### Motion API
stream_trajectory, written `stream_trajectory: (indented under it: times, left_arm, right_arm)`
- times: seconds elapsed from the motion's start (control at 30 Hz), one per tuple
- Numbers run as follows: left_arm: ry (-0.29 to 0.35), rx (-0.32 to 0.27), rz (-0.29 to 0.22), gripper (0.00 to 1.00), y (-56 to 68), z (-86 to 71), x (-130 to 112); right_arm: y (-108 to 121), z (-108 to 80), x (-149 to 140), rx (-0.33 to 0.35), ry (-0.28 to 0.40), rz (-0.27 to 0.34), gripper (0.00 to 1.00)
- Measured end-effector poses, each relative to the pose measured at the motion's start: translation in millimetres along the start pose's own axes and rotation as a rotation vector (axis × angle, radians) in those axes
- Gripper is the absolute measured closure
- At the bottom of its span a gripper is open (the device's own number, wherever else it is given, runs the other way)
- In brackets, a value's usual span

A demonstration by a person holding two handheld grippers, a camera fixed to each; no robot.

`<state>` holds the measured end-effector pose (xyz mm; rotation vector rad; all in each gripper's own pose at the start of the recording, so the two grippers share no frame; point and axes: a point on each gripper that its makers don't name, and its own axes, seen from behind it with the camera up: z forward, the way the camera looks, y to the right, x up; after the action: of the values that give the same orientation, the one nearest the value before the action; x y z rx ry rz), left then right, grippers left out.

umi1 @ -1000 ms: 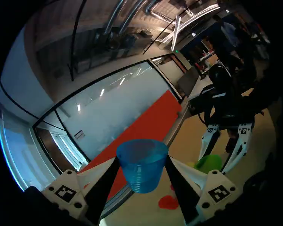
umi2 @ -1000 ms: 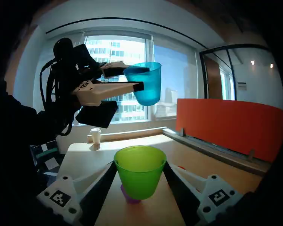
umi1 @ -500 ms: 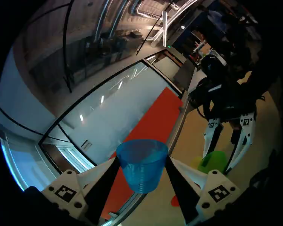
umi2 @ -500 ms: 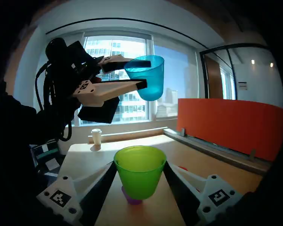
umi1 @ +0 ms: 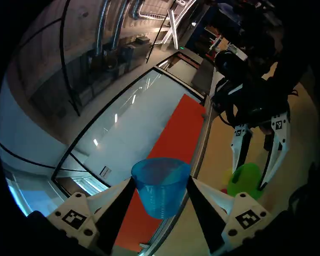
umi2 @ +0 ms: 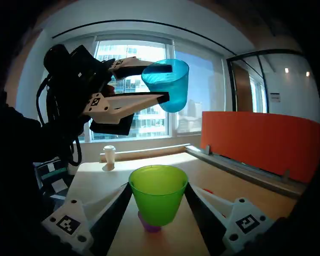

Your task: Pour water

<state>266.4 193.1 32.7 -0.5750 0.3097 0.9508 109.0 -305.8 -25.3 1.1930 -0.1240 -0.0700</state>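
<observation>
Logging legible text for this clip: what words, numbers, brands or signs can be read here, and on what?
None can be read.
Small wall sign: too small to read.
Square markers on the right hand-held gripper: black-and-white patterns, no words.
Blue cup, green cup: no legible lettering.

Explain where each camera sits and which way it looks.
Left gripper view: rides on the left gripper, tilted past its blue cup toward ceiling and orange partition; right gripper with green cup farther off.
Right gripper view: rides on the right gripper, level over the wooden table toward the window; dark sleeve at left.
Shared: both cups, both grippers, the orange partition.
</observation>
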Motion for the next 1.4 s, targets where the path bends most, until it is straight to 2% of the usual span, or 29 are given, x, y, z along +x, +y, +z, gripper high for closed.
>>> stream_trajectory:
  times: [0.3, 1.4]
  left_arm:
    - [-0.002, 0.008, 0.056, 0.15, -1.1, -1.3, 2.3]
    - [0.0, 0.016, 0.106, 0.15, 0.0, -0.7, 5.4]
  right_arm:
    - [-0.2, 1.0, -0.6, 0.001, -0.002, -0.008, 0.09]
    - [4.7, -1.6, 2.3, -0.009, 0.002, -0.015, 0.1]
